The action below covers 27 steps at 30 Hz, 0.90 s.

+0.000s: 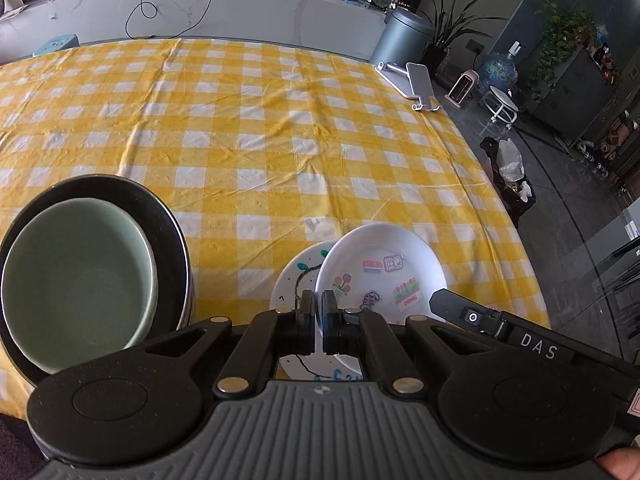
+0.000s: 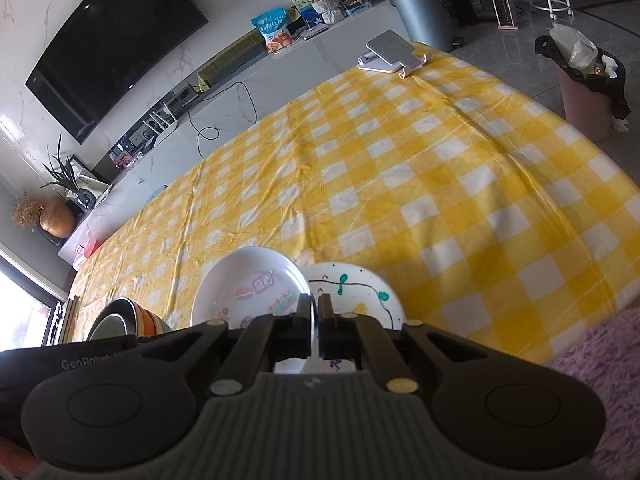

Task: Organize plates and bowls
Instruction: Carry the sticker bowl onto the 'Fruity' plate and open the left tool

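Observation:
A white sticker plate [image 1: 380, 276] is held tilted over a flat white plate with a drawn vine [image 1: 298, 280] near the table's front edge. My left gripper [image 1: 319, 302] is shut on the sticker plate's rim. My right gripper [image 2: 314, 307] is shut on the same sticker plate [image 2: 248, 284] at its other rim, with the vine plate [image 2: 356, 292] lying beside it. A pale green bowl [image 1: 76, 288] sits nested in a black-rimmed bowl [image 1: 168, 224] at the left; this stack [image 2: 120, 320] has orange-striped bowls underneath.
The yellow-and-white checked tablecloth [image 1: 260, 128] covers the table. A phone stand [image 1: 416, 84] sits at the far right corner. A pink bin [image 2: 588, 92] stands on the floor past the right edge. A purple fluffy fabric [image 2: 600, 380] lies at the near right.

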Motion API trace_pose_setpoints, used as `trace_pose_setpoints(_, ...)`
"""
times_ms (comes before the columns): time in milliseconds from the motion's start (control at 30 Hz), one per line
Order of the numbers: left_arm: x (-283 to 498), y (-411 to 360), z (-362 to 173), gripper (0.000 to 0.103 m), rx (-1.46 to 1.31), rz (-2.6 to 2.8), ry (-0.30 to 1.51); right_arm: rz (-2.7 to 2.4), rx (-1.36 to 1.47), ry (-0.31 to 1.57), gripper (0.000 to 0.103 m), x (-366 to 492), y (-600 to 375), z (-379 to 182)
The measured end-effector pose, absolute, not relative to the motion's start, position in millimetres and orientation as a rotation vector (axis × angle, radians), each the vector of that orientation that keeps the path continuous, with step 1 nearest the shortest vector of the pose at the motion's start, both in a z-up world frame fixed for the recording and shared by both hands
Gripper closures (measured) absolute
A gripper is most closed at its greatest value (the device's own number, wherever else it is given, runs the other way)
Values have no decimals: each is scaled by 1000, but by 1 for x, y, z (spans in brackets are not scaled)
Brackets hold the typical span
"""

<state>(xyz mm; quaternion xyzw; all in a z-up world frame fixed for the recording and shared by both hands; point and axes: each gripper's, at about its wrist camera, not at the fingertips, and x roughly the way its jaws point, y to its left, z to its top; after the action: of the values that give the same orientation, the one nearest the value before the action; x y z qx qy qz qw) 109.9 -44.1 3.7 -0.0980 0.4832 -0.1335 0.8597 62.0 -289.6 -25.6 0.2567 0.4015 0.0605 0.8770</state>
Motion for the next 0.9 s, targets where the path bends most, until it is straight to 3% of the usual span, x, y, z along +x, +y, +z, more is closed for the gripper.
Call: trace_pose_setpoints(900,110,-55,-31,100,-173,-258,1082,51,440,911,102,70,-277,-50)
